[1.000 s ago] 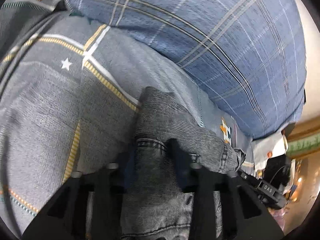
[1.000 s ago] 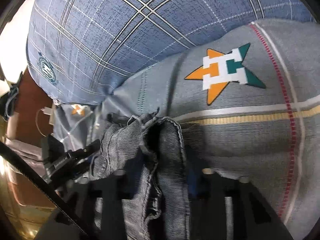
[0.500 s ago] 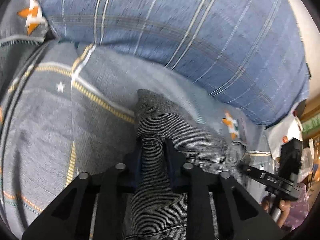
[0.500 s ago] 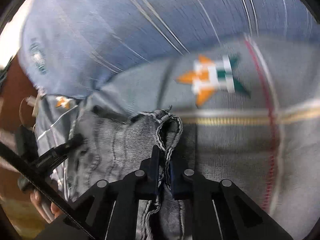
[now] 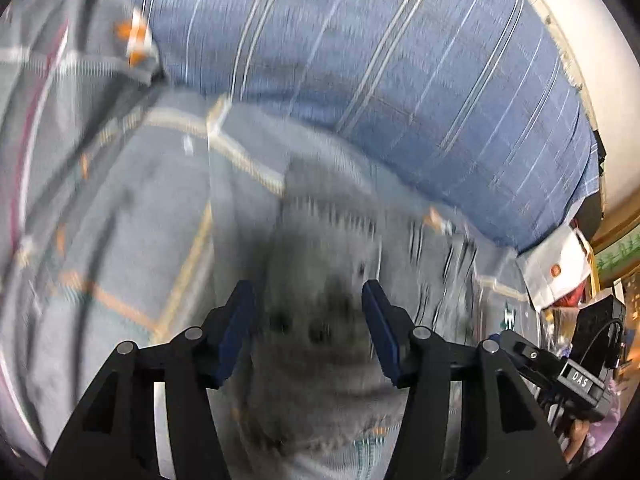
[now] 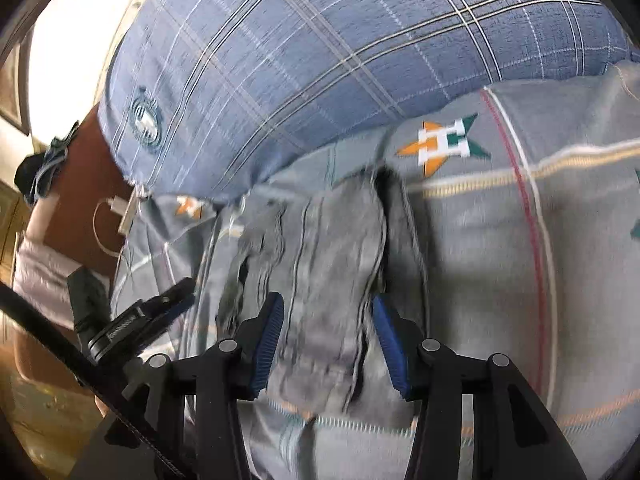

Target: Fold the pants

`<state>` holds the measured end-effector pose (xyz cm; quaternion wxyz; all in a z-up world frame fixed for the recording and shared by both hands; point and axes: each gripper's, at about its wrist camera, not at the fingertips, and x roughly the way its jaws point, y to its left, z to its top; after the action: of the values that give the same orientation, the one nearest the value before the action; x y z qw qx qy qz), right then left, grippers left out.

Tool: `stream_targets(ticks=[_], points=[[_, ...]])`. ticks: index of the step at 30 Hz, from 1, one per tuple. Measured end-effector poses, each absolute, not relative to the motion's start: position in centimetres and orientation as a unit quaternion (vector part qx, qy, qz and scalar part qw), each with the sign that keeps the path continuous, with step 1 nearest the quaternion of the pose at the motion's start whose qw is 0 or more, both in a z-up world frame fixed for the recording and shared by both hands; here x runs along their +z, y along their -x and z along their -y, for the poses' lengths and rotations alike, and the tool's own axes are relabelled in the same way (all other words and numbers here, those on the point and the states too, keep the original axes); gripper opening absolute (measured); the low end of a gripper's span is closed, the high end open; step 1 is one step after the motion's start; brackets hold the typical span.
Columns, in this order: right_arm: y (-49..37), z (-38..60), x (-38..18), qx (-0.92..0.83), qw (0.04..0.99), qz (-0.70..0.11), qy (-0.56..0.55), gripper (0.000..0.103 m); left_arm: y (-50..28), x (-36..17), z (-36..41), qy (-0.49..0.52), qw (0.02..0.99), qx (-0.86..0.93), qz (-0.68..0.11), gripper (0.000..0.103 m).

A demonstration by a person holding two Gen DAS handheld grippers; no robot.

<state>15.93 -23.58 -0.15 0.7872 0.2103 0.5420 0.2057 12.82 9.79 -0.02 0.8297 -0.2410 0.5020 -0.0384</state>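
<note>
Here we are looking at the pants [image 6: 332, 280], grey denim with a fine woven stripe, lying bunched in long folds on the grey bedspread [image 6: 500, 260] in the lower centre of both frames. In the right wrist view we are seeing their seams and a frayed hem edge fairly clearly, with a dark gap between two layers near the top of the heap. The right claw [image 6: 326, 340] is opening, its blue pads standing apart on either side of the cloth without pressing it. The left claw [image 5: 308, 328] is opening too, pads spread, the pants [image 5: 320, 280] blurred between them.

Only the right wrist view is giving us the orange, white and green star emblem [image 6: 442, 144], right of centre, and a white charger cable [image 6: 116, 216] at left. Only the left wrist view is showing a white bag [image 5: 556, 268] at right. Both are showing the blue plaid pillow [image 5: 400, 80] across the top.
</note>
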Motion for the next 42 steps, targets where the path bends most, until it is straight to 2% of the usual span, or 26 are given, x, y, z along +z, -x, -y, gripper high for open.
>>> stream_targets(ticks=[1,6,8,11,14,16,17,18,19,20,21,26,31,32,34,38,42], points=[[-16.0,23.5,-0.8,0.202,0.782,-0.552,-0.207,0.045,-13.0,-0.6,-9.2,0.233,0.825,-0.032,-0.514,0.052],[-17.1,23.2,-4.4,0.185,0.765,-0.591,-0.177,0.023,-13.9,-2.6,-8.3,0.216,0.822,-0.017,-0.526,0.042],[-17.0,23.1,-4.6,0.167,0.765,-0.601,-0.16,0.006,-13.8,-2.3,-7.4,0.193,0.832,-0.015,-0.519,0.037],[-16.6,22.5,-4.2,0.163,0.777,-0.596,-0.121,0.006,-14.1,-2.6,-5.7,0.127,0.846,-0.006,-0.518,0.037],[-16.9,23.0,-4.8,0.164,0.766,-0.604,-0.148,0.007,-14.0,-2.8,-5.4,0.114,0.849,0.003,-0.516,0.04],[-16.8,23.5,-3.6,0.172,0.771,-0.592,-0.159,0.016,-13.9,-2.3,-5.9,0.127,0.849,-0.003,-0.512,0.04],[-16.6,24.1,-2.8,0.165,0.774,-0.586,-0.172,0.027,-13.9,-2.0,-6.3,0.139,0.848,-0.005,-0.512,0.041],[-16.4,24.5,-2.3,0.164,0.774,-0.583,-0.185,0.034,-13.9,-1.7,-6.7,0.153,0.846,-0.007,-0.51,0.043],[-15.9,24.5,-1.5,0.176,0.774,-0.575,-0.199,0.041,-13.8,-1.5,-7.1,0.16,0.845,-0.009,-0.509,0.052],[-15.7,24.2,-1.1,0.188,0.773,-0.573,-0.199,0.042,-13.8,-1.4,-7.4,0.163,0.844,-0.01,-0.51,0.06],[-15.6,23.7,-0.9,0.195,0.771,-0.573,-0.195,0.042,-13.4,-1.5,-7.9,0.17,0.841,-0.01,-0.514,0.069],[-15.1,21.6,-1.8,0.216,0.746,-0.603,-0.184,0.039,-12.4,-3.3,-10.1,0.248,0.804,-0.017,-0.54,0.07],[-16.1,22.2,-4.9,0.233,0.707,-0.634,-0.212,0.039,-12.1,-3.9,-8.1,0.199,0.812,-0.009,-0.549,0.07],[-16.1,22.0,-5.0,0.234,0.707,-0.633,-0.209,0.029,-12.0,-3.8,-7.9,0.193,0.816,-0.003,-0.544,0.068],[-15.9,21.3,-4.8,0.226,0.719,-0.633,-0.178,0.013,-11.6,-3.5,-7.0,0.174,0.826,-0.004,-0.536,0.051],[-14.3,20.0,-1.9,0.215,0.757,-0.606,-0.113,0.009,-10.5,-2.5,-4.7,0.079,0.858,0.011,-0.507,0.04],[-13.8,18.4,-2.9,0.189,0.771,-0.607,-0.035,0.009,-10.6,-3.0,-4.0,0.043,0.867,0.023,-0.495,0.04]])
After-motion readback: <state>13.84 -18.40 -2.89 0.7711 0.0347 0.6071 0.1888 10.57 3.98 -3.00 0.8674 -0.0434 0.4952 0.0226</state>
